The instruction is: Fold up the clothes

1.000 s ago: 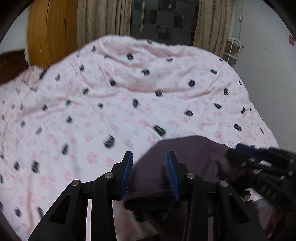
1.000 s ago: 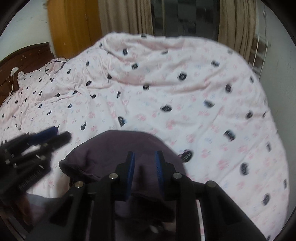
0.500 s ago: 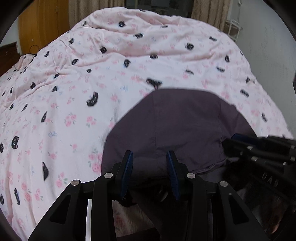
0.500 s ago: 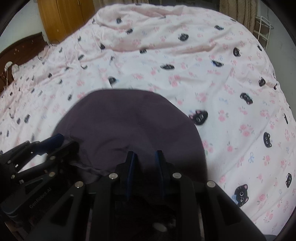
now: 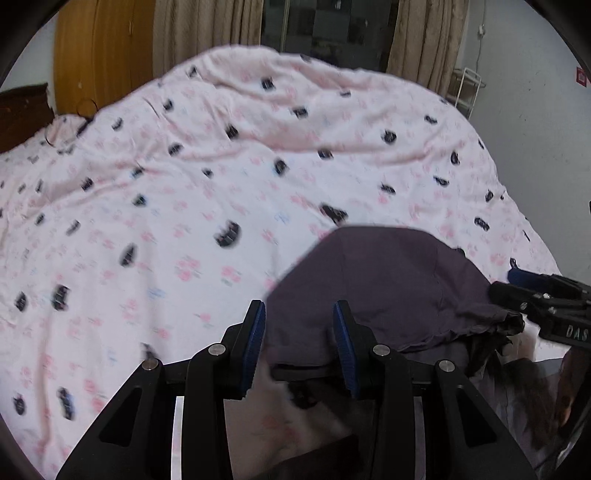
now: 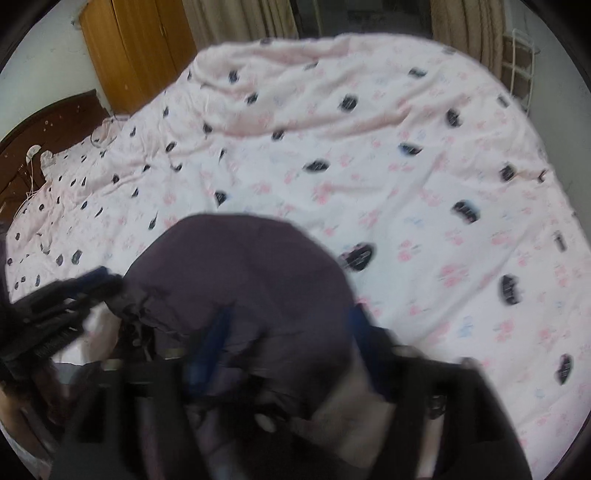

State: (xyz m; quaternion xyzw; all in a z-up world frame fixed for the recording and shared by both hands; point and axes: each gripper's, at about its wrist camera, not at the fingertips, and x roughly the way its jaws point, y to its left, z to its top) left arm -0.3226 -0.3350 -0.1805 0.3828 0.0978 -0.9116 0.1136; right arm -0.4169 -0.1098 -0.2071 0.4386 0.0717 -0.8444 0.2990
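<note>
Lying in a rounded heap at the near edge of the bed, the dark purple garment rests on a pink duvet printed with black cats and flowers; beige curtains, a wooden wardrobe and a white wire rack stand behind; the left gripper is parted, cloth between its blue pads; the right gripper is blurred, its jaws spread wide around the fabric.
</note>
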